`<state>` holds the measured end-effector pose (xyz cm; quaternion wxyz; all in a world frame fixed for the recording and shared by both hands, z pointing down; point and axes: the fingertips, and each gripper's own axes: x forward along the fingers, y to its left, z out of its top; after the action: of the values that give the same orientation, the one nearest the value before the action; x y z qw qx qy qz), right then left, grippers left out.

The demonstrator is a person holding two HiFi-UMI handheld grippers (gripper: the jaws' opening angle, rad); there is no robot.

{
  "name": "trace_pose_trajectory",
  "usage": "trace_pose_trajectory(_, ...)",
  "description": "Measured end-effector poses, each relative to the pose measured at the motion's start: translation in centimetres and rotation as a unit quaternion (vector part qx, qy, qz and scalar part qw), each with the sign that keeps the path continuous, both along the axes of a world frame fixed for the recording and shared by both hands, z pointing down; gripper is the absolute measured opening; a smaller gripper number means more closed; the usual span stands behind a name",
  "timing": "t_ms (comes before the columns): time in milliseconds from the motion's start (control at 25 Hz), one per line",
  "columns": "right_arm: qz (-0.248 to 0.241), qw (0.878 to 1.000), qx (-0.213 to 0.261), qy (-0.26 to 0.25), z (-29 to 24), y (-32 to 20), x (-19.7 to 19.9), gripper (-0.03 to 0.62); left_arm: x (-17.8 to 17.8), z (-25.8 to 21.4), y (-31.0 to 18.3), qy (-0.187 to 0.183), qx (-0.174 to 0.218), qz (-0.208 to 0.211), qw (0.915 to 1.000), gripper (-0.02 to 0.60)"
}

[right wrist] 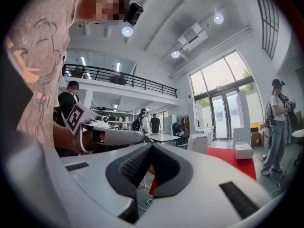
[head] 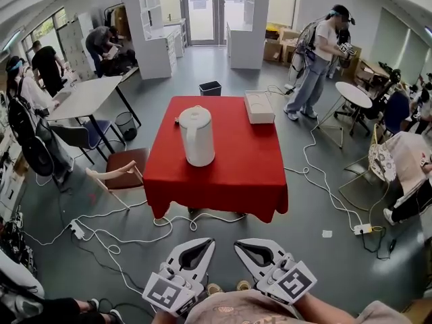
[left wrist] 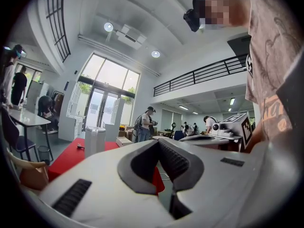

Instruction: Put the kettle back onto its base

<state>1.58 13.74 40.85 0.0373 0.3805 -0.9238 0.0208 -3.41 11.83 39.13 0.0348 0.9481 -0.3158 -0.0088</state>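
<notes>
One kettle (head: 196,135), one white box (head: 259,106) on red table (head: 243,171) — left gripper (head: 210,242), right gripper (head: 238,244): jaws together, empty.

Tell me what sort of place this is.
Probably an open lab or workshop hall: a red-clothed table mid-floor, a power strip with cables trailing across the floor, and a person wearing a headset rig.

Left tool (head: 208,243), right tool (head: 239,244): level, abreast, jaws seemingly together.
</notes>
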Motion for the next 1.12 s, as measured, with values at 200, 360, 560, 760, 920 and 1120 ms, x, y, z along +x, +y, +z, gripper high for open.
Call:
trace_pose_trajectory(200, -0.005, 0.999, 0.042, -0.034, -1.9, 0.1, 0.0, 0.003, 0.4, -0.2, 0.6, -0.005, -0.002, -0.006, 1.0, -0.002)
trace_pose_trajectory(360, -0.013, 0.998, 0.034, -0.05, -2.0, 0.4, -0.1, 0.003, 0.6, -0.4, 0.9, -0.007, 0.002, -0.007, 0.9999, -0.002)
trace_pose_trajectory(560, -0.011, 0.998, 0.018, -0.061, -1.9, 0.3, 0.5, 0.002, 1.1, -0.5, 1.4, -0.014, -0.009, -0.007, 0.9998, -0.002)
trace_pose_trajectory(760, -0.019, 0.998, 0.021, -0.054, -2.1, 0.6, 0.4, 0.002, 1.2, -0.6, 1.8, -0.012, 0.003, -0.01, 0.9999, -0.002)
trace_pose_trajectory(920, -0.025, 0.998, 0.021, -0.055, -2.2, 0.8, 0.4, 0.002, 1.4, -0.5, 2.1, -0.014, 0.001, -0.011, 0.9998, -0.002)
trace_pose_trajectory(1120, -0.035, 0.998, 0.02, -0.055, -2.2, 1.1, 0.4, 0.002, 1.4, -0.4, 2.3, -0.016, -0.003, -0.014, 0.9998, -0.002)
